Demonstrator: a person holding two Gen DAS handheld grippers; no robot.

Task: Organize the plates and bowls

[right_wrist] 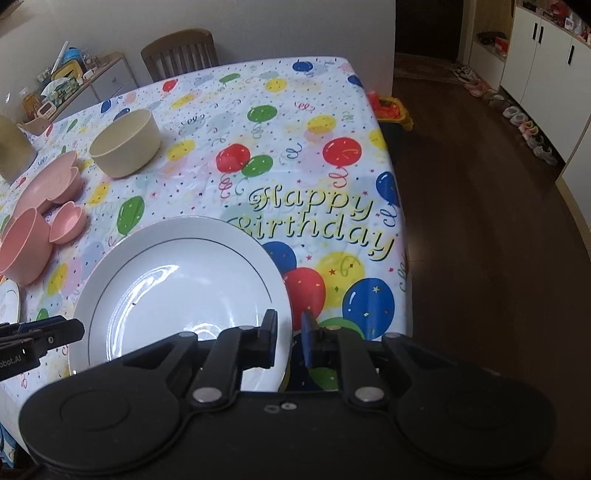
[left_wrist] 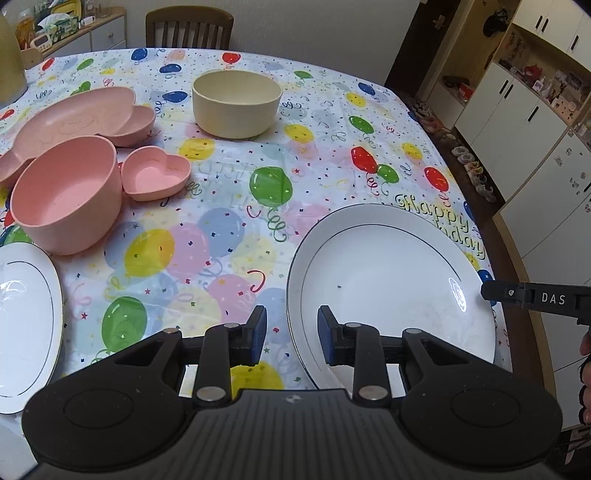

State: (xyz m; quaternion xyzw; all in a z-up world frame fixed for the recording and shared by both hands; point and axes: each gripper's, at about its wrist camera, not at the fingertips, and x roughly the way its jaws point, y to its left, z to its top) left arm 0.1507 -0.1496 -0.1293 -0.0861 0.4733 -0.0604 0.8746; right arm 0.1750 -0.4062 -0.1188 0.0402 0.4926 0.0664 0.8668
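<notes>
A large white plate (left_wrist: 388, 280) with a thin dark ring lies on the balloon tablecloth; it also shows in the right wrist view (right_wrist: 177, 291). My left gripper (left_wrist: 291, 325) is open, its fingers straddling the plate's near left rim. My right gripper (right_wrist: 289, 332) straddles the plate's right rim with a narrow gap between the fingers; it also shows at the plate's right edge in the left wrist view (left_wrist: 491, 291). A second white plate (left_wrist: 26, 325) lies at the left. A pink bowl (left_wrist: 66, 195), a pink heart dish (left_wrist: 155, 177), a pink platter (left_wrist: 77, 118) and a cream bowl (left_wrist: 236, 101) stand beyond.
The table's right edge (right_wrist: 402, 221) drops to a dark wood floor. A wooden chair (left_wrist: 188, 27) stands at the far side. White cabinets (left_wrist: 535, 147) and shoes line the right wall. A cluttered sideboard (right_wrist: 74, 81) is at the back left.
</notes>
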